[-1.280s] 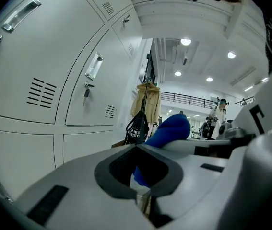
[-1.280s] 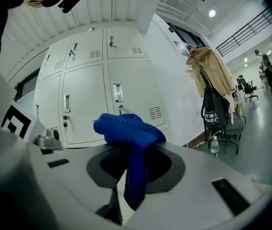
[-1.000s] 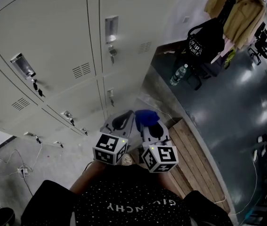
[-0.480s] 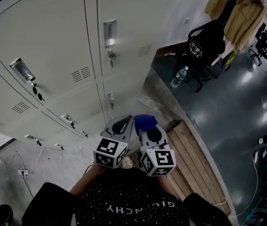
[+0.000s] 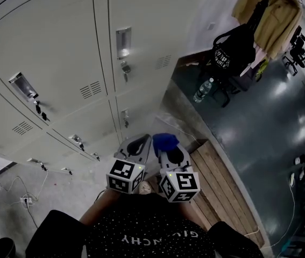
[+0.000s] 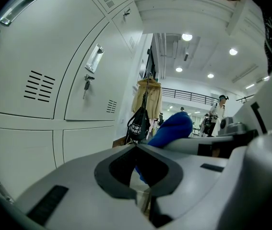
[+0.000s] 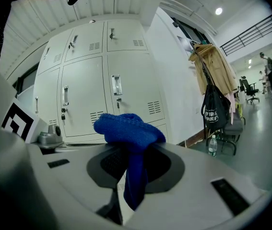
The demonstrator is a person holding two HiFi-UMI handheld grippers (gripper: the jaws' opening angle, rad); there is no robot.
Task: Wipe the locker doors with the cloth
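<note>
Cloth in hand, doors not yet touched: a person stands before a bank of pale locker doors (image 5: 50, 42), which fill the head view from 9 to 12 o'clock. Both grippers are held low and close to the body at 6 o'clock.

The right gripper (image 5: 165, 144) has its jaws clamped on the blue cloth (image 5: 164, 139). In the right gripper view the cloth (image 7: 128, 128) bunches in a mound over the jaw tips, and a tail of it hangs down through the gap behind them. The left gripper (image 5: 140, 140), just at 9 o'clock of its partner, has its jaws pressed together with nothing between them. The blue seen past its tips in the left gripper view is the other gripper's cloth (image 6: 171, 128).

The cloth hangs clear of every door, so the wiping appears not to have begun; this looks like the carry toward the lockers. The next move likely calls for raising the right gripper toward 11 o'clock and setting the mound of cloth against a door panel. It would then sweep across the panel while skirting the recessed handle (image 5: 122, 35) and the key (image 5: 124, 67) below it.

A wooden bench (image 5: 222, 171) runs off at 4 o'clock; a water bottle (image 5: 203, 87) and a black bag (image 5: 230, 50) sit at 2 o'clock.
</note>
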